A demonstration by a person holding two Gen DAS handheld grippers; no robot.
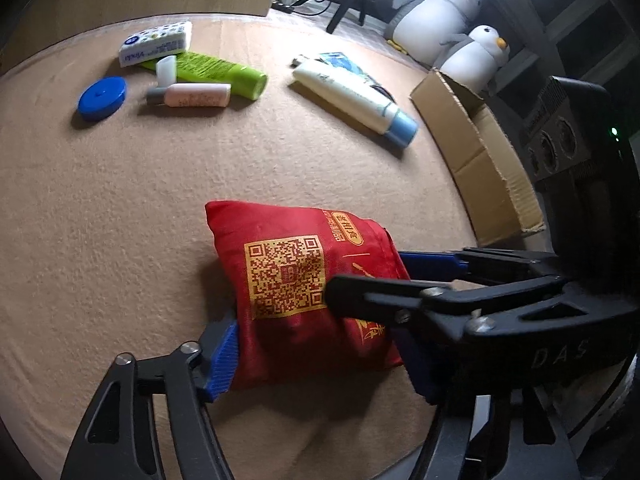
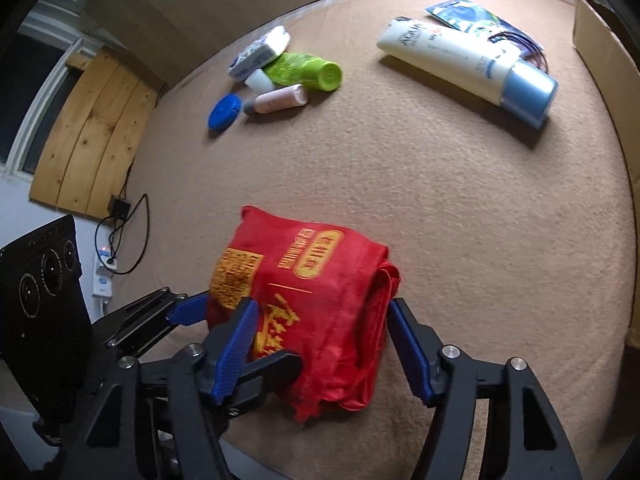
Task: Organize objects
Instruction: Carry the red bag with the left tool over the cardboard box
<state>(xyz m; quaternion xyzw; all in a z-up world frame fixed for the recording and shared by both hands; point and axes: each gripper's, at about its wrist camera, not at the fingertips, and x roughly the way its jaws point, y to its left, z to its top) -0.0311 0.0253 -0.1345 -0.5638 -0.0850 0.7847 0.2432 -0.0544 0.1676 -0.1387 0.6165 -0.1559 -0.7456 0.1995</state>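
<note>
A folded red cloth bag (image 1: 296, 292) with a gold QR code lies on the tan mat; it also shows in the right wrist view (image 2: 316, 308). My left gripper (image 1: 320, 360) has its blue pads against both sides of the bag. My right gripper (image 2: 320, 344) also has its pads on the bag's two sides. The right gripper's fingers (image 1: 380, 292) cross over the bag in the left wrist view. The left gripper's fingers (image 2: 188, 312) reach in from the left in the right wrist view.
On the mat lie a white tube with a blue cap (image 1: 356, 100), a green tube (image 1: 224, 72), a pink bottle (image 1: 192, 96), a blue lid (image 1: 102, 98), a tissue pack (image 1: 156, 42) and a blue sachet (image 2: 464, 12). An open cardboard box (image 1: 480, 160) stands at the right.
</note>
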